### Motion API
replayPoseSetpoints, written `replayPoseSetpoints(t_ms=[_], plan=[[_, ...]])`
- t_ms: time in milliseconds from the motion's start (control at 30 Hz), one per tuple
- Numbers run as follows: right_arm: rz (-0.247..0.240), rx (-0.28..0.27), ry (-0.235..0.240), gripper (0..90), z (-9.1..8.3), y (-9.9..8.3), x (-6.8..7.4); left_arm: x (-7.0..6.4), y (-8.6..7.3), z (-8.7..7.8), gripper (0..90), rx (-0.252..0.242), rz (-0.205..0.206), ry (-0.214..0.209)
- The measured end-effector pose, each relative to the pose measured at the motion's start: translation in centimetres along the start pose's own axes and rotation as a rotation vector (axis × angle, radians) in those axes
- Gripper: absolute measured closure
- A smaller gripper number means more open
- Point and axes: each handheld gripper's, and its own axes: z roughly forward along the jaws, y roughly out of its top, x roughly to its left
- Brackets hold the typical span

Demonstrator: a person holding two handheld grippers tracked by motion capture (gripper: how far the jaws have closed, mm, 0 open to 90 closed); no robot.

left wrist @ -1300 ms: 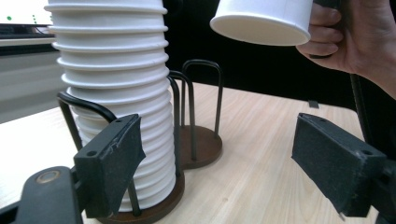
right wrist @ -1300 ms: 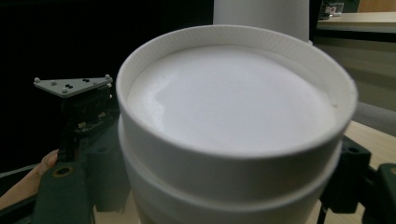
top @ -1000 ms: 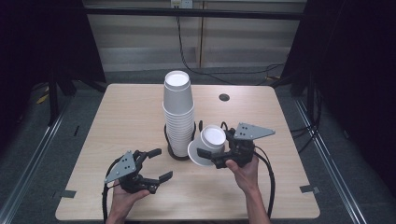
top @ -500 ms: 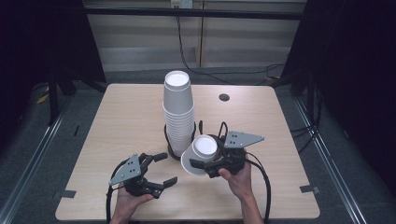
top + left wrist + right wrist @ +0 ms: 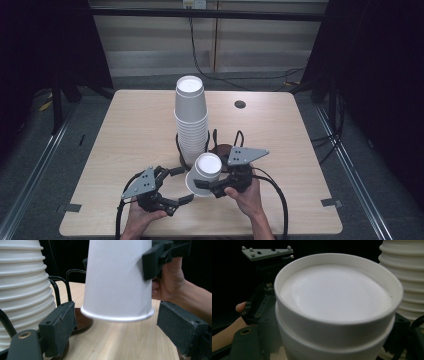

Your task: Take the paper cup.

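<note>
Fingers of the right gripper (image 5: 206, 186) clamped an inverted paper cup (image 5: 204, 173), held clear of the table (image 5: 300, 150) between the spread jaws of the left gripper (image 5: 177, 185). Light and crushable, it likely needed gentle mid-wall grasping. The cup stack (image 5: 191, 120) stood beyond.

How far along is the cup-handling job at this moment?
Done: one paper cup is off the tall cup stack on the wire holder. In hand: the right hand-held gripper clamps it upside down above the table. Left: the left hand-held gripper, jaws open beside the cup, has not closed on it.
</note>
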Motion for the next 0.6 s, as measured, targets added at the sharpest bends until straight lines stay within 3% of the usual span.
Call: replayPoseSetpoints(t_ms=[533, 600], plan=[[0.016, 0.000, 0.022, 20.6, 1.3, -0.7, 0.3, 0.0, 0.0, 1.5, 12.8, 0.043, -0.016, -0.003], [0.024, -0.008, 0.023, 20.7, 1.4, -0.9, 0.3, 0.0, 0.2, 1.9, 11.5, 0.067, -0.016, 0.000]])
